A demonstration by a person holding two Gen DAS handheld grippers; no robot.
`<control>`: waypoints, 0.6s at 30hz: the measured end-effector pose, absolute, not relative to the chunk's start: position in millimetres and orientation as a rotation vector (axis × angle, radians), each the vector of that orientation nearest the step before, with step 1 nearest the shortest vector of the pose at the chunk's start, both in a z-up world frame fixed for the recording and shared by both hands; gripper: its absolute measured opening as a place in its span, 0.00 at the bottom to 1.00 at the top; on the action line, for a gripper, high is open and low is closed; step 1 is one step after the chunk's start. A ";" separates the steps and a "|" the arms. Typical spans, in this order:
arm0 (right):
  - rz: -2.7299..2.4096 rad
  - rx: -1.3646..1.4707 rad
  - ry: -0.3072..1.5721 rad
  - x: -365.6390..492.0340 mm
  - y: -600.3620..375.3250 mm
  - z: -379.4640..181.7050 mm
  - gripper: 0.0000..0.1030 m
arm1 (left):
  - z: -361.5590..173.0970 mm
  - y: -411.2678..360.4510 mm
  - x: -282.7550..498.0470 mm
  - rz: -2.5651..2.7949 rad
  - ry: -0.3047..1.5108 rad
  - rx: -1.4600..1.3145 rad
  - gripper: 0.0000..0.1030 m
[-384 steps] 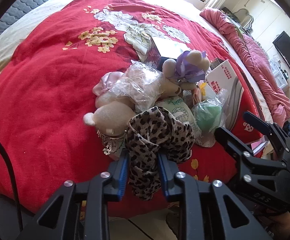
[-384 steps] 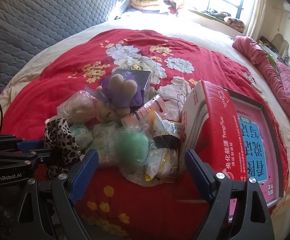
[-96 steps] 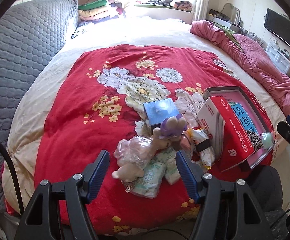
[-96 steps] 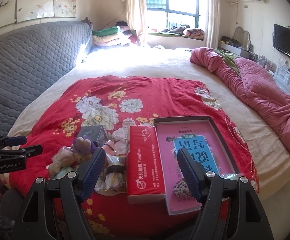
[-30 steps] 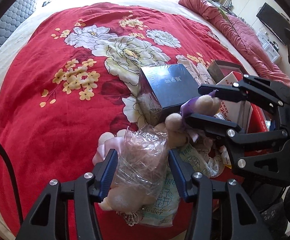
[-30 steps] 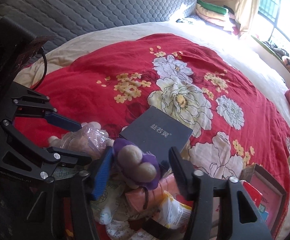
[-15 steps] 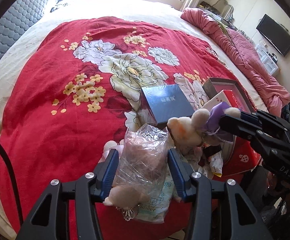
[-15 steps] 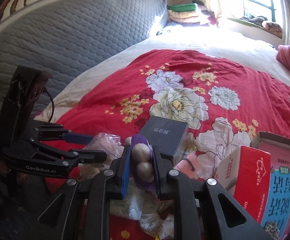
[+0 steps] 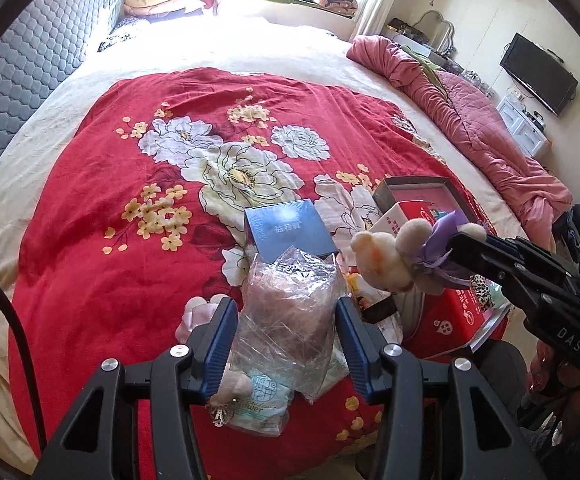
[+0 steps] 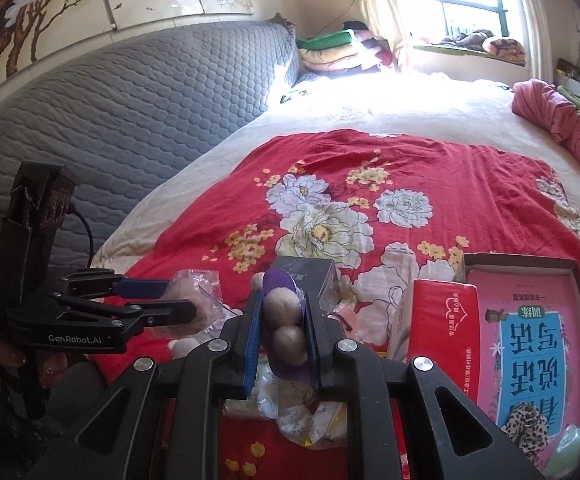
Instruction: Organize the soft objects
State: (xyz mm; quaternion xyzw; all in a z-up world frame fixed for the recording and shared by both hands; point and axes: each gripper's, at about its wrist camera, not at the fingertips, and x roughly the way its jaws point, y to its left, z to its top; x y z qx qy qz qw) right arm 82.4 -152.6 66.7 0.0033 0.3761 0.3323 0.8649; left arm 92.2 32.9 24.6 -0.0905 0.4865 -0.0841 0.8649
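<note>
Our right gripper (image 10: 281, 334) pinches the plush bear (image 9: 394, 256), lifted just right of the blue box (image 9: 287, 229); our left gripper (image 9: 283, 332) clamps the bagged toy (image 9: 290, 304) in front of the box, w/ both above the red blanket (image 9: 89, 216).

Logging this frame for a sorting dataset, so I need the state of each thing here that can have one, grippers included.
left gripper: shut on the bagged plush toy
bagged plush toy: in clear plastic, held between the fingers
right gripper: shut on the purple-bowed plush
purple-bowed plush: lifted above the pile
dark blue box: closed, lying on the red blanket
pink-lined box: open, leopard cloth inside
</note>
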 end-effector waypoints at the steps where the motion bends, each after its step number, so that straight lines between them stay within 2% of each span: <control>1: 0.692 0.011 0.783 80.8 -155.4 69.2 0.20 | 26.6 30.2 91.2 -0.180 1.017 -0.186 0.49; 18: 0.601 0.088 0.676 65.3 -206.9 113.1 0.20 | 79.5 -22.5 85.5 -0.228 0.926 -0.104 0.49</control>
